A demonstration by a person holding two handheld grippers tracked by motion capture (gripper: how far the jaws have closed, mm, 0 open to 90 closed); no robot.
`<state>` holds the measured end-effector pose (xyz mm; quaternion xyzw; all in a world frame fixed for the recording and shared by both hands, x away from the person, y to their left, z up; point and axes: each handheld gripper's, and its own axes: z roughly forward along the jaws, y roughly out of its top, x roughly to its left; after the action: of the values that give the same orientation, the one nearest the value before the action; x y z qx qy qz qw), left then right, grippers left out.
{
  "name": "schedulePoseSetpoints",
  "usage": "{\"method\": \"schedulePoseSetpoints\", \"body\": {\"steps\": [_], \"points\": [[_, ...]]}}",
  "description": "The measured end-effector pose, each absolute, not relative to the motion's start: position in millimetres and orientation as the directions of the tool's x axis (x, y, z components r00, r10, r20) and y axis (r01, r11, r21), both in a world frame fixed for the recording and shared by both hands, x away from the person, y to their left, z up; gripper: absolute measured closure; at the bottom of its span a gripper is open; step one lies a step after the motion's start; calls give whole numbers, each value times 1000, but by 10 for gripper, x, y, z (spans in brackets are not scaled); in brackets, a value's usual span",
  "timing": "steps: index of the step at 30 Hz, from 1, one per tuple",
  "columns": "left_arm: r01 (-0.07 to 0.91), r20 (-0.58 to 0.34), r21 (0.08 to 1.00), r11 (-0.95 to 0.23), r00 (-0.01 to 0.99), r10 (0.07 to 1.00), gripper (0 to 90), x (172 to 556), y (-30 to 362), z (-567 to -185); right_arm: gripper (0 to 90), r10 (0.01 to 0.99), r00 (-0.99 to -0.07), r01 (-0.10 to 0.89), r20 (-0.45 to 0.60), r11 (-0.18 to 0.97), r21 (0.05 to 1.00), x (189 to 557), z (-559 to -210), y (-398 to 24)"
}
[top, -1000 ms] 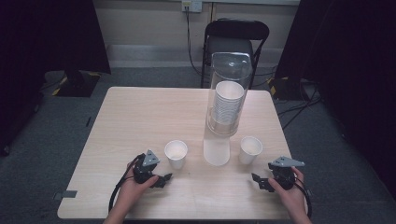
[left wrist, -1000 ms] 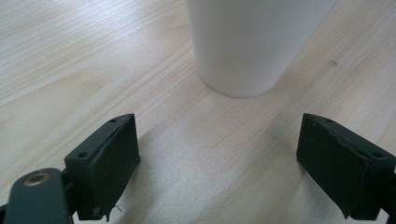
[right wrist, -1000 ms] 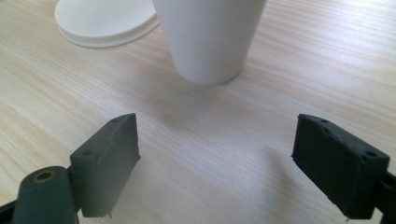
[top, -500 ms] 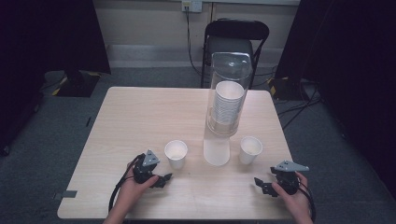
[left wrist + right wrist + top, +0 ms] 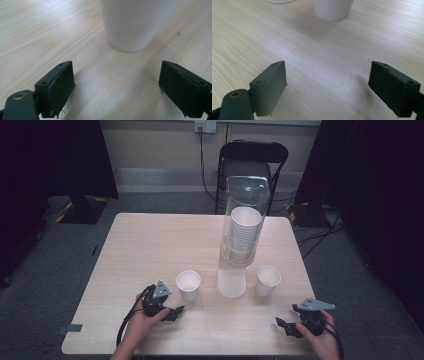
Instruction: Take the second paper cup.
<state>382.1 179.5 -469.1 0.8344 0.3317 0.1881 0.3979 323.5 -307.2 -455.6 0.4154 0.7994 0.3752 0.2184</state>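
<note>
Two white paper cups stand upright on the wooden table: the left cup and the right cup. My left gripper rests just in front of the left cup, its jaws wide open and empty. In the left gripper view, that cup stands a short way beyond the left gripper. My right gripper sits near the table's front right edge, open and empty. In the right gripper view, the right cup stands well ahead of the right gripper.
A tall clear dispenser tube holding a stack of white cups stands at the middle right, with a white cup-shaped piece below it between the two cups. A black chair stands behind the table.
My right gripper has slid a little toward the table's front right edge, away from the right cup. The left gripper and the cups have stayed put.
</note>
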Motion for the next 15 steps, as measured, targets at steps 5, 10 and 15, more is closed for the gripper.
{"method": "schedulePoseSetpoints", "body": {"steps": [5,10,15], "points": [[404,50,788,-463,709,703,125,3821,1796,-4691,141,823,-567,496,-41,381,780,3182,-4587,-3138],[404,50,789,-463,709,703,125,3821,1795,-4691,141,820,-570,495,-43,385,779,3151,-4607,-3179],[404,50,788,-464,709,703,125,3821,1795,-4691,141,818,-573,495,-46,390,777,3124,-4637,-3221]]}}
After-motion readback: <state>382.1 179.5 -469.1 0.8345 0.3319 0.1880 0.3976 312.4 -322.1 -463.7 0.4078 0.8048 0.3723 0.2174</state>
